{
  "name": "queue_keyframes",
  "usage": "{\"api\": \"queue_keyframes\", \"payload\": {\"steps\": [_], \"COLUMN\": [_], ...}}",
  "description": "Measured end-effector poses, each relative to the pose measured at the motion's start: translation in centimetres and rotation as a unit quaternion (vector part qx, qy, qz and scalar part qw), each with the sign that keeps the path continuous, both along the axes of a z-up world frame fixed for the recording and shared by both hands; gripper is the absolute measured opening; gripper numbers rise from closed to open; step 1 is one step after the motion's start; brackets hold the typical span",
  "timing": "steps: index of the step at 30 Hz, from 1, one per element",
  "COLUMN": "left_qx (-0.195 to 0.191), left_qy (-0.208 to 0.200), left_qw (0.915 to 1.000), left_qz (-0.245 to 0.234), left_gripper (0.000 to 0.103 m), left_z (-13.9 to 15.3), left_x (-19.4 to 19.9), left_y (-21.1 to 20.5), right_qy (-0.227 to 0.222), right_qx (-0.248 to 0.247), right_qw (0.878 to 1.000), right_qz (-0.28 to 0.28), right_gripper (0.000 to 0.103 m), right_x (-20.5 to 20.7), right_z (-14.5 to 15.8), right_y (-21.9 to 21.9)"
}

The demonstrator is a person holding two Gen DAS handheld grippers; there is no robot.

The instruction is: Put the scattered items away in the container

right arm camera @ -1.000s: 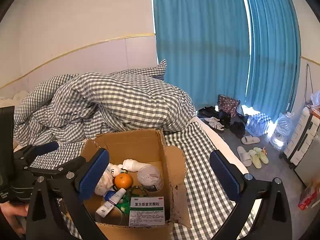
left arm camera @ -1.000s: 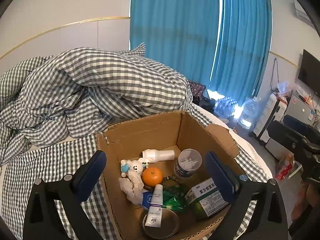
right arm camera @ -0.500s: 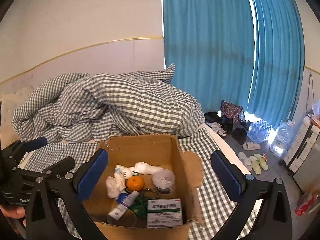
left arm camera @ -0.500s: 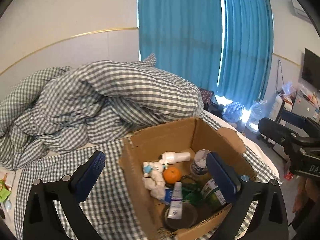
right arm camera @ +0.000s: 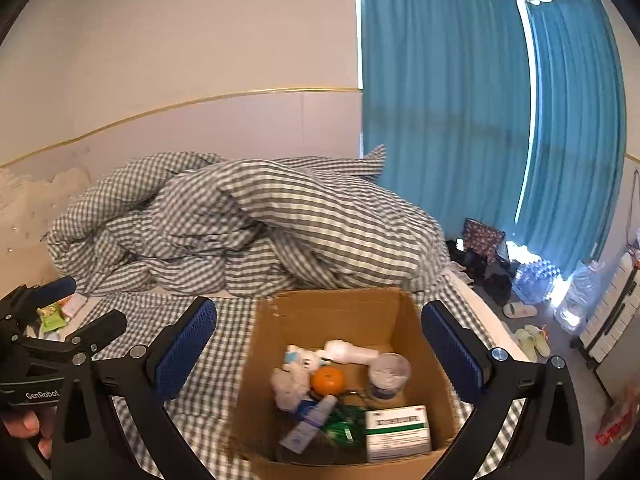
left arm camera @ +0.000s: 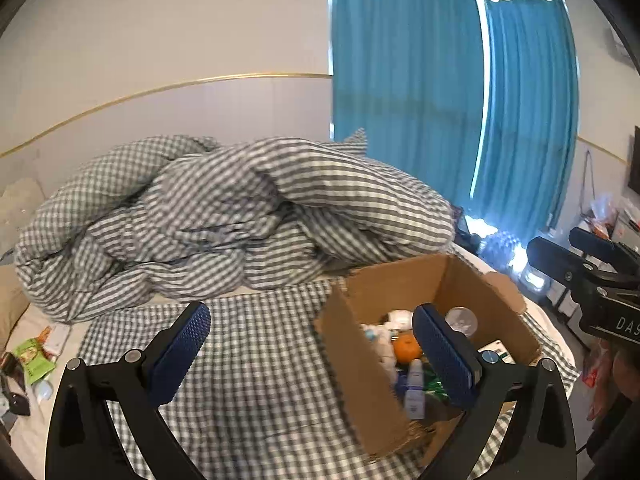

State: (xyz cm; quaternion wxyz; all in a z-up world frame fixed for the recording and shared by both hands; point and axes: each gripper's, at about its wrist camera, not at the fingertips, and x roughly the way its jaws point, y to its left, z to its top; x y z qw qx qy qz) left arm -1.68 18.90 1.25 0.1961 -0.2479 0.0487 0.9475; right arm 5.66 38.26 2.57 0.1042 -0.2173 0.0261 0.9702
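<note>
An open cardboard box stands on the checked bed and also shows in the left wrist view. In it lie an orange, a white tube, a medicine box, a small tub and a white toy. My left gripper is open and empty, over the sheet left of the box. My right gripper is open and empty, above the box. Green packets and small items lie scattered at the bed's left edge.
A rumpled checked duvet is piled behind the box. Blue curtains hang at the right. Slippers and water bottles are on the floor right of the bed. The other gripper shows at the edge of each view.
Both views have swung to the left and drawn back. The box now sits further right in the left wrist view, and the scattered items at the bed's left edge have come into view.
</note>
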Motion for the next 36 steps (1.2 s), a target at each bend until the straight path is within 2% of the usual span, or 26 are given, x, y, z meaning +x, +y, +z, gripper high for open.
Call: {"api": "queue_keyframes", "payload": {"steps": [11, 23, 30, 36], "left_qx": [0.008, 0.012, 0.028, 0.024], "left_qy": [0.01, 0.009, -0.003, -0.009], "left_qw": [0.9961, 0.9833, 0.9788, 0.9778], "left_qz": [0.087, 0.181, 0.203, 0.208], "left_gripper": [0.103, 0.103, 0.103, 0.103], "left_z": [1.2, 0.6, -0.2, -1.0], "left_x": [-0.5, 0.1, 0.0, -0.5], "left_y": [-10.1, -20.5, -23.5, -24.1], "right_qy": [0.006, -0.008, -0.02, -0.029], "right_qx": [-0.001, -0.003, -0.004, 0.001], "right_qw": [0.998, 0.994, 0.991, 0.99], "right_qz": [0.059, 0.111, 0.131, 0.135], "right_gripper": [0.103, 0.103, 0.103, 0.103], "right_x": [-2.5, -4.1, -4.4, -4.5], "right_z": [0.7, -0.6, -1.9, -2.7], "right_y": [-7.9, -15.9, -18.6, -19.4]}}
